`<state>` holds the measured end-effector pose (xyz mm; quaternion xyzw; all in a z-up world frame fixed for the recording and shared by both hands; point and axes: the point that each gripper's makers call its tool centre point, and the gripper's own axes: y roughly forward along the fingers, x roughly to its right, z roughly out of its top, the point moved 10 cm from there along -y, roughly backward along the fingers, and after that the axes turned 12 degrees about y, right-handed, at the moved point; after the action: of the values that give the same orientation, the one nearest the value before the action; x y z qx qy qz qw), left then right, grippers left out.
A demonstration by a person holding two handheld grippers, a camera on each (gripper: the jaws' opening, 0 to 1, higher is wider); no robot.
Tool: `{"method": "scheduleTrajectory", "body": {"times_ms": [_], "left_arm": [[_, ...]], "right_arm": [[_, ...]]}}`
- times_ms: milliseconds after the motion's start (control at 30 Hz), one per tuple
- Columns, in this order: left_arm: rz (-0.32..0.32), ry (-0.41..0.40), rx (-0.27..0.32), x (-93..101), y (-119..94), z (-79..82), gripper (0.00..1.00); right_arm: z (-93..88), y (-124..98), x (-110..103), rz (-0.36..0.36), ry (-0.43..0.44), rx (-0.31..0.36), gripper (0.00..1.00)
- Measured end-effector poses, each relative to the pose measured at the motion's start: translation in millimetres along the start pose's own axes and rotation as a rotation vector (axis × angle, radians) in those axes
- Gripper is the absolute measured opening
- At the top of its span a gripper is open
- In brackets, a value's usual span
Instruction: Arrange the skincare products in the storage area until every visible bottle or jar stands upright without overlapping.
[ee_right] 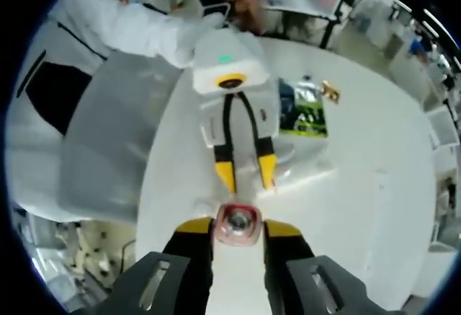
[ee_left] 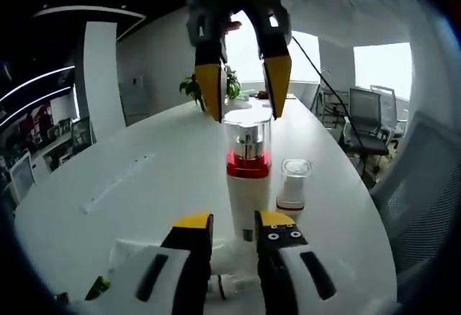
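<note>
You are standing the bottle (ee_left: 248, 178) upright mid-table, jar (ee_left: 294, 184) just right of it. Your right gripper (ee_left: 245, 91) straddles its cap, jaws apart; left gripper (ee_left: 234, 232) hangs open, empty. Next, lift clear without tipping it.

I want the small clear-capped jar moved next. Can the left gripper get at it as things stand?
Probably yes. The small jar stands apart to the right of the tall pump bottle, with bare table around it. The left gripper is open and holds nothing.
</note>
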<state>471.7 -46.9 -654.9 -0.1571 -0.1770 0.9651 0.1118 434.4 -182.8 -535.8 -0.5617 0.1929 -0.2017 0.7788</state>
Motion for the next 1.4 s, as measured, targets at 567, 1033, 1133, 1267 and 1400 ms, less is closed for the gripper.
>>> {"method": "scheduleTrajectory", "body": {"times_ms": [567,1033,1133,1267,1400], "left_arm": [[0.041,0.127,-0.207,9.2,-26.5,17.9,0.25],[0.085,0.057,-0.271,26.7,-74.4,27.9,0.28],[0.101,0.047,-0.287,30.7,-86.9,29.2,0.35],[0.118,0.032,-0.304,36.0,-98.8,28.4,0.39],[0.161,-0.005,-0.299,38.5,-117.1,29.7,0.43]], "right_arm": [[-11.5,-22.5,-21.3,-0.092,0.062,0.028,0.3],[-33.9,-26.8,-56.8,-0.227,0.214,0.177,0.47],[-41.4,-26.4,-66.5,-0.255,0.244,0.188,0.52],[-49.7,-22.6,-79.1,-0.275,0.287,0.239,0.6],[-55.4,-21.2,-90.8,-0.303,0.332,0.279,0.67]]}}
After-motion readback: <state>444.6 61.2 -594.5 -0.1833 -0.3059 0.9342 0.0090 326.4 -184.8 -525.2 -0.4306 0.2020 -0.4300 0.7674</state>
